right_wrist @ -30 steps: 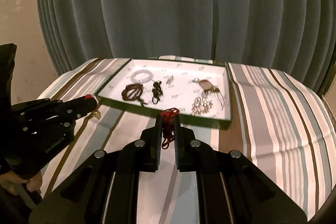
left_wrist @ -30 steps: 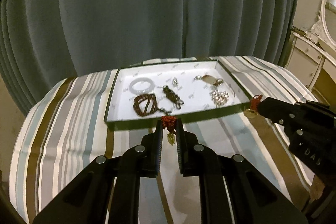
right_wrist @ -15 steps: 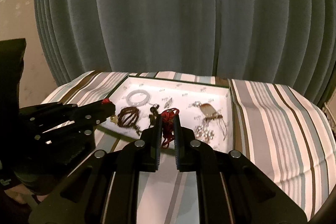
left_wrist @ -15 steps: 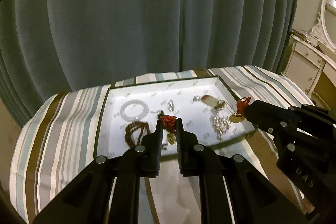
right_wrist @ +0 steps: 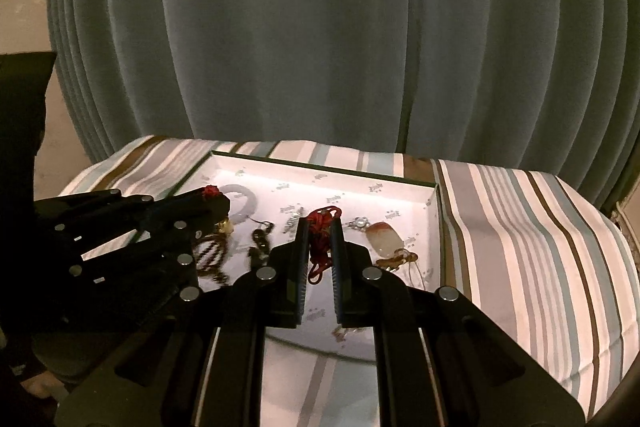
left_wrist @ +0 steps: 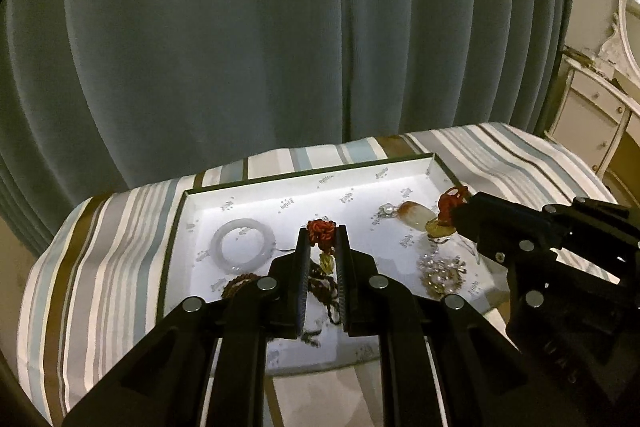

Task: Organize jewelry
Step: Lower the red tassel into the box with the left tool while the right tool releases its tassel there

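Observation:
A white tray (left_wrist: 304, 187) with a dark green rim lies on the striped tablecloth; it also shows in the right wrist view (right_wrist: 360, 183). In it lie a white bangle (left_wrist: 244, 245), a brown bead bracelet (left_wrist: 240, 285), a sparkly brooch (left_wrist: 442, 269) and an orange-white stone pendant (left_wrist: 416, 213). My left gripper (left_wrist: 322, 231) is shut on a red knotted cord with a yellow charm (left_wrist: 320, 230), held over the tray. My right gripper (right_wrist: 320, 221) is shut on a red cord (right_wrist: 320, 227), also over the tray; it shows in the left wrist view (left_wrist: 460, 207).
A grey-green pleated curtain (left_wrist: 280, 27) hangs close behind the table. The striped tablecloth (right_wrist: 520, 227) spreads to the right of the tray. A cream ornate cabinet (left_wrist: 596, 115) stands at the far right.
Both grippers have moved forward and up from in front of the tray to over it, each still carrying its red cord piece.

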The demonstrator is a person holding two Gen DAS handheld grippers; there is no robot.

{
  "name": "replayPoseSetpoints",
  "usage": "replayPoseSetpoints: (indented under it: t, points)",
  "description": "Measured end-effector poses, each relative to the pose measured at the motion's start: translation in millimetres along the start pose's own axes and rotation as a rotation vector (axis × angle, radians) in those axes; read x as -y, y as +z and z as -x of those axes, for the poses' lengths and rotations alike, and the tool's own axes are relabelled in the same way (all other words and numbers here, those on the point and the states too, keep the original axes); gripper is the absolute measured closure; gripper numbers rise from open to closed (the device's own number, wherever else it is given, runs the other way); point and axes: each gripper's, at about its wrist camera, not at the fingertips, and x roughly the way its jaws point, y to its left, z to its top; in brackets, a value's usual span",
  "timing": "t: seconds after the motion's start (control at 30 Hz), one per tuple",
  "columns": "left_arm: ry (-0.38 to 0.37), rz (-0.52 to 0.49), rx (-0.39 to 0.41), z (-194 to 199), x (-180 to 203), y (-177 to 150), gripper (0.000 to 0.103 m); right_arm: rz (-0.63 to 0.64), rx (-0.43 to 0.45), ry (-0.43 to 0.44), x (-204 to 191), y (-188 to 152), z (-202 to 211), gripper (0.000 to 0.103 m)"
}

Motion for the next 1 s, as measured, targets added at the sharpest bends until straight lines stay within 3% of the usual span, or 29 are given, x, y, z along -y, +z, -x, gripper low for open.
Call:
replayPoseSetpoints:
  t: [0.6, 1.0]
  points:
    - [0.010, 0.018, -0.119, -86.4, -4.1, 2.2, 0.090, 0.014, -0.121, -0.036, 23.2, -6.8, -82.0, 0.092]
    - [0.005, 0.012, -0.146, -102.3, -1.0, -4.3, 0.090, 0.024, -0.152, -0.053, 26.8, -11.8, -103.8, 0.092]
